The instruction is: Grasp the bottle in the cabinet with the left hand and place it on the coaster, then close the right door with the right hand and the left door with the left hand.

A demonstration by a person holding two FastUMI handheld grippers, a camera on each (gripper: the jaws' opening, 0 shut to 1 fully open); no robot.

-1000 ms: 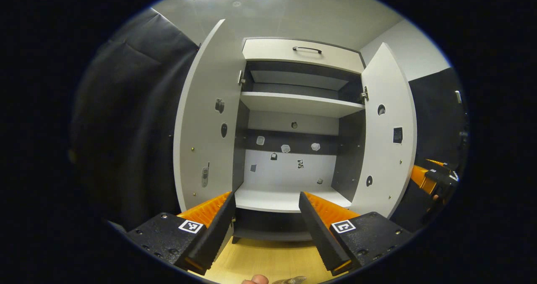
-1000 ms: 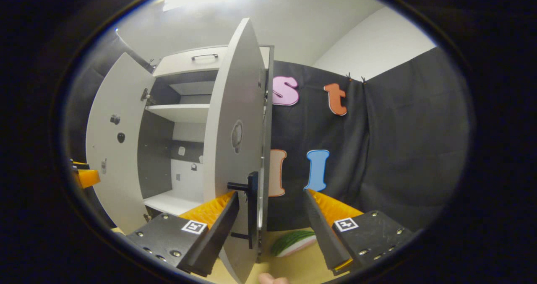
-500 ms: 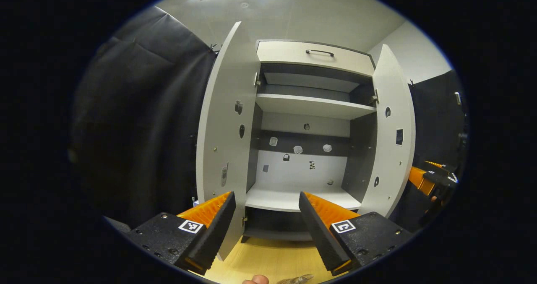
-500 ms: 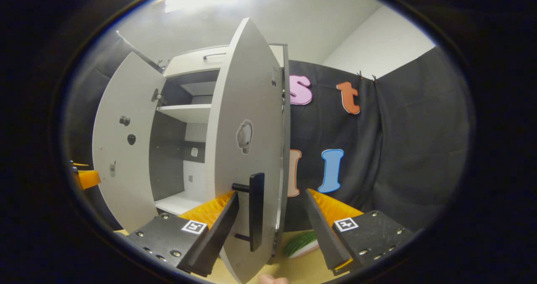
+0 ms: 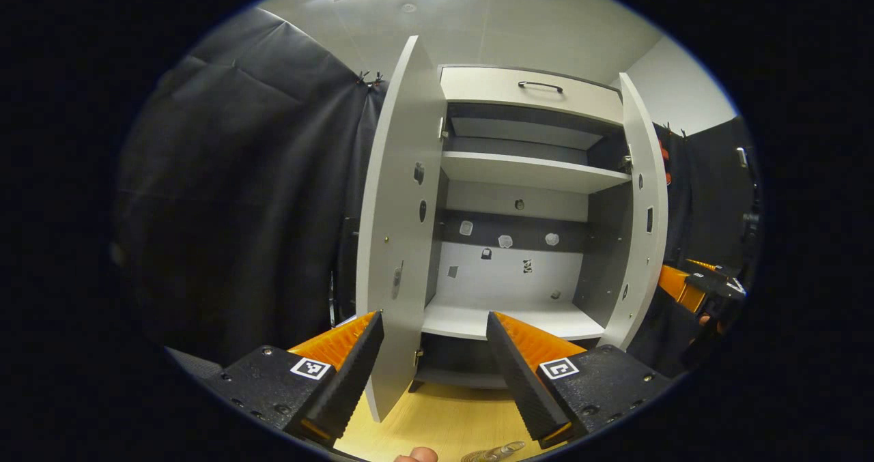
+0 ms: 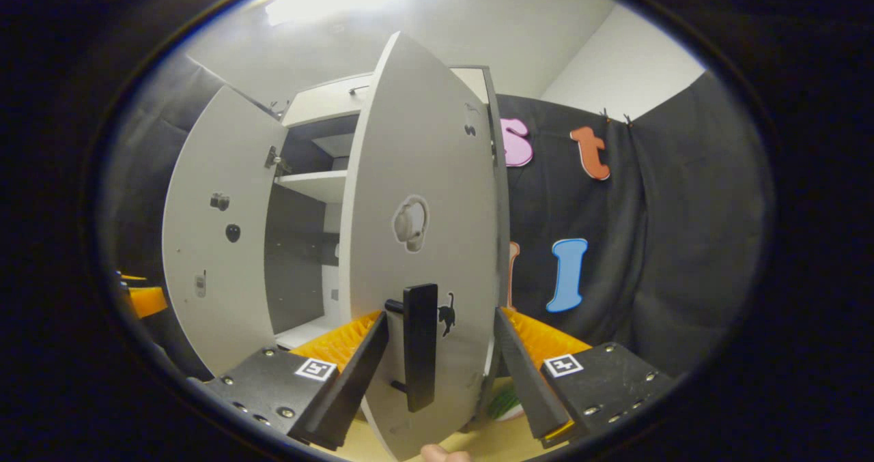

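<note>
**Cabinet doors partly swung, both grippers empty**

In the left gripper view, the left gripper (image 5: 433, 359) stands with its fingers spread wide and nothing between them. The free edge of the left door (image 5: 399, 230) lies in the gap just beyond them, above the wooden bench (image 5: 444, 424). At the bottom rim of this view, part of a clear bottle (image 5: 493, 452) shows beside a fingertip; the coaster cannot be made out.

In the right gripper view, the right gripper (image 6: 440, 359) is likewise spread wide and holds nothing. The black handle (image 6: 418, 356) of the right door (image 6: 420, 243) stands between its fingers; contact cannot be confirmed. A green-and-white object (image 6: 505, 404) lies on the bench behind the door's lower edge.

Farther back, the cabinet (image 5: 529, 87) stands with both doors partly open. Its lower shelf (image 5: 509, 319) and upper shelf (image 5: 532, 170) are visible between them.
</note>
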